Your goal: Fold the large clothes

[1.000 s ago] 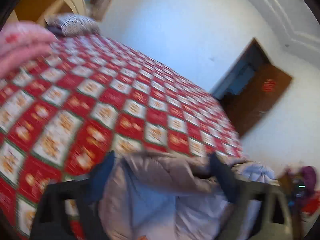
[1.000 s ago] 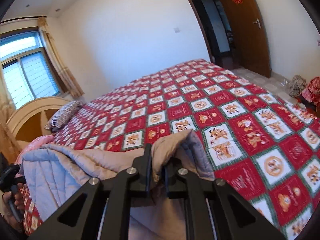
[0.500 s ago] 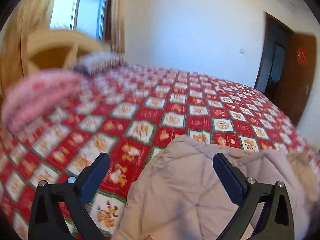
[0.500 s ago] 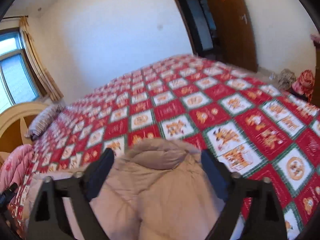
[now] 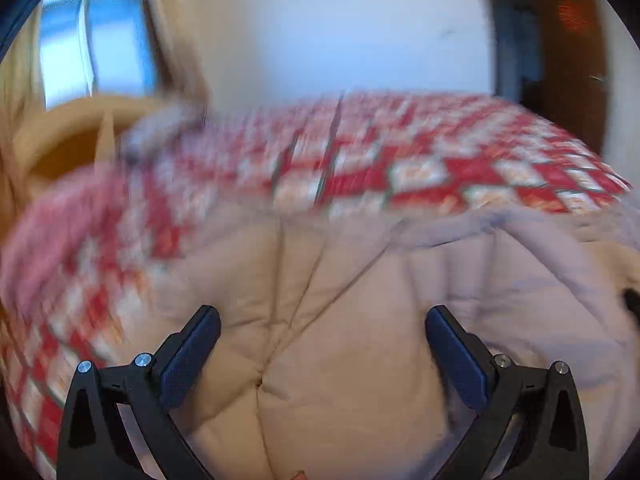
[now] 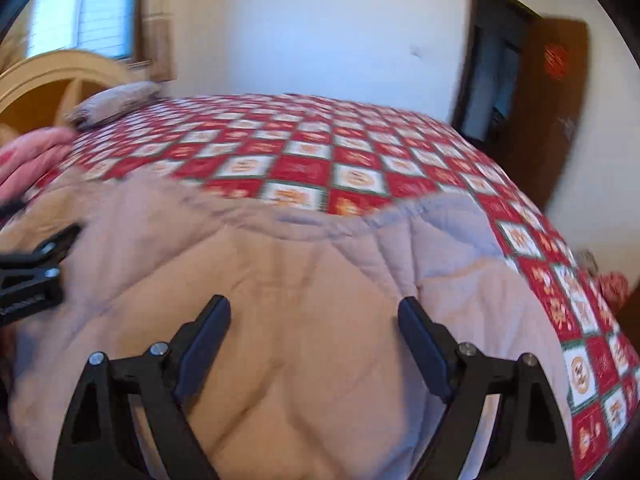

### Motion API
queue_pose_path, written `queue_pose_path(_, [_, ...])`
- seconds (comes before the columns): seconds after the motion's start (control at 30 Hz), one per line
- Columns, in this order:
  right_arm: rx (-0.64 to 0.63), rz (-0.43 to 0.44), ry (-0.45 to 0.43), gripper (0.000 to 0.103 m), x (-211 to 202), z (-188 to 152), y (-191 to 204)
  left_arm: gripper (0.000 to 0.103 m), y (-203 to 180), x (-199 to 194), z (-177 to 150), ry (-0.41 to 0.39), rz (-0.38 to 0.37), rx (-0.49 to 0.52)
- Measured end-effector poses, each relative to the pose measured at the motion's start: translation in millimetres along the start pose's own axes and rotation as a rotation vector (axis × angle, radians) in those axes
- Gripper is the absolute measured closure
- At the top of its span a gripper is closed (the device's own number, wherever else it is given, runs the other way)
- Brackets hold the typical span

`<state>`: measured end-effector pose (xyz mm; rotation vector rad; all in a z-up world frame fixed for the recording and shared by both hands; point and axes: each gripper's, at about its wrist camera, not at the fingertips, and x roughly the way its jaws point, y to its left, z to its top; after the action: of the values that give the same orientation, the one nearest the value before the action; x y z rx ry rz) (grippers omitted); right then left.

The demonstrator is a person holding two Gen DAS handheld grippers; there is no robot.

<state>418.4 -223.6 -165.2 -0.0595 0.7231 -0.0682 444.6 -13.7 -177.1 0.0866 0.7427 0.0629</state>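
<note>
Left wrist view showed the left tongs [image 5: 322, 344] spread wide with nothing between the blue pads, poised just above a beige quilted padded garment [image 5: 332, 320] with a pale lilac lining turned outward along its far and right edges. The garment lay on the near part of a bed covered by a red and white checked quilt [image 5: 440, 168], which stretched away toward a white wall. This view was heavily blurred, so fine detail on the quilt could not be read. At the far left stood a curved yellow wooden headboard [image 5: 80, 128], with a pink folded blanket [image 5: 60, 232] on the bed's left side.

In the right wrist view the right tongs [image 6: 314, 334] were likewise spread apart and empty, over the same garment [image 6: 280, 300], whose lilac lining [image 6: 440, 240] showed at its far right corner. The left tongs [image 6: 44, 252] appeared at the left edge, over the garment's left part. A grey striped pillow [image 6: 116, 102] rested near the headboard [image 6: 60, 80], and a brown wooden door [image 6: 556, 112] stood ajar at the far right.
</note>
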Motion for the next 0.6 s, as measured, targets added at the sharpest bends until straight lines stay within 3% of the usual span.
queue_pose_path(0.1, [0.094,0.035,0.032,0.016,22,0,-16,0.001,3,11,3,-0.023,-0.021,-0.042])
queue_pose_path(0.6, [0.097,0.021,0.087,0.008,58,-2,-13,0.001,-2,38,-4,0.047,-0.034,-0.064])
